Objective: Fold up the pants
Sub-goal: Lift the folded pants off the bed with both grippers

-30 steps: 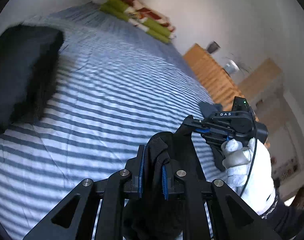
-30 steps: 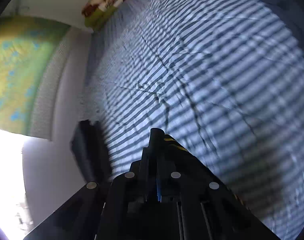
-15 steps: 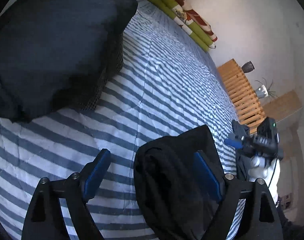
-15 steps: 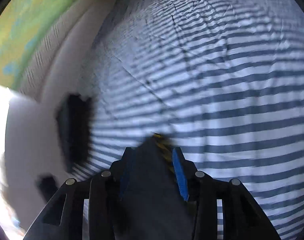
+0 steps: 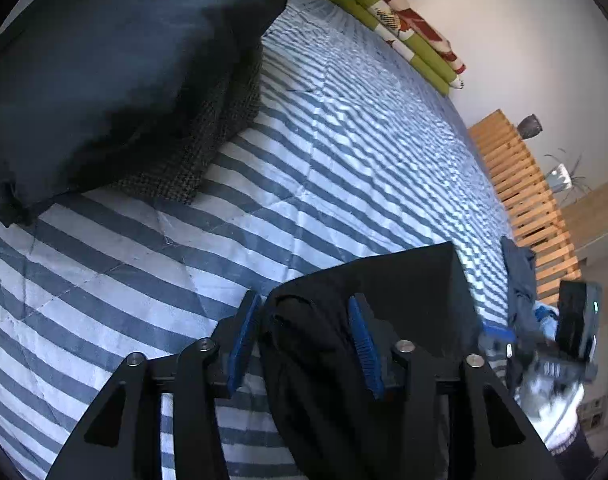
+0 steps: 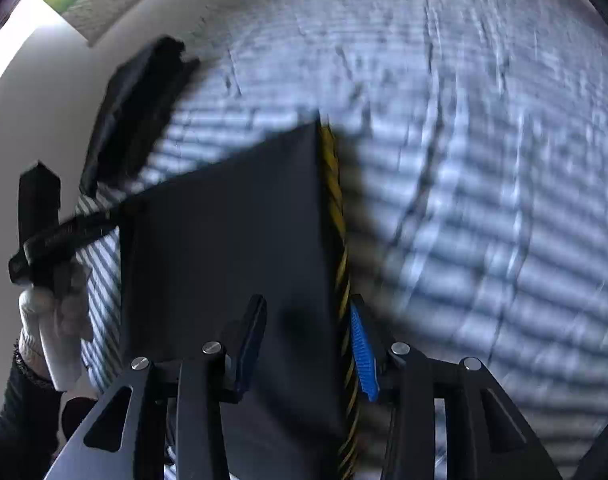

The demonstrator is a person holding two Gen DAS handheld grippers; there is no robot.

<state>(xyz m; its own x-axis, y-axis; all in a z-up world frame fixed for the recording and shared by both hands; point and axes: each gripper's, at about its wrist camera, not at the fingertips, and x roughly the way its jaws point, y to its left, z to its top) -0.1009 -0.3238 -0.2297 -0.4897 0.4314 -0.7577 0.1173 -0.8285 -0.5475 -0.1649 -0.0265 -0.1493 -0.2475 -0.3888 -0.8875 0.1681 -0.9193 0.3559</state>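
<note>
Jaws of both grippers stand parted around dark pants (image 5: 383, 300) spread on a striped bed (image 5: 304, 152). Neither left gripper (image 5: 304, 340) nor right gripper (image 6: 304, 348) visibly pinches the cloth. Soft and limp, the pants would likely sag; a hem or corner beside the yellow-striped edge (image 6: 335, 216) looks best to grip.

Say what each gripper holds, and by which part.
Nothing: left gripper and right gripper are open; the black pants lie loose between the pads.
</note>
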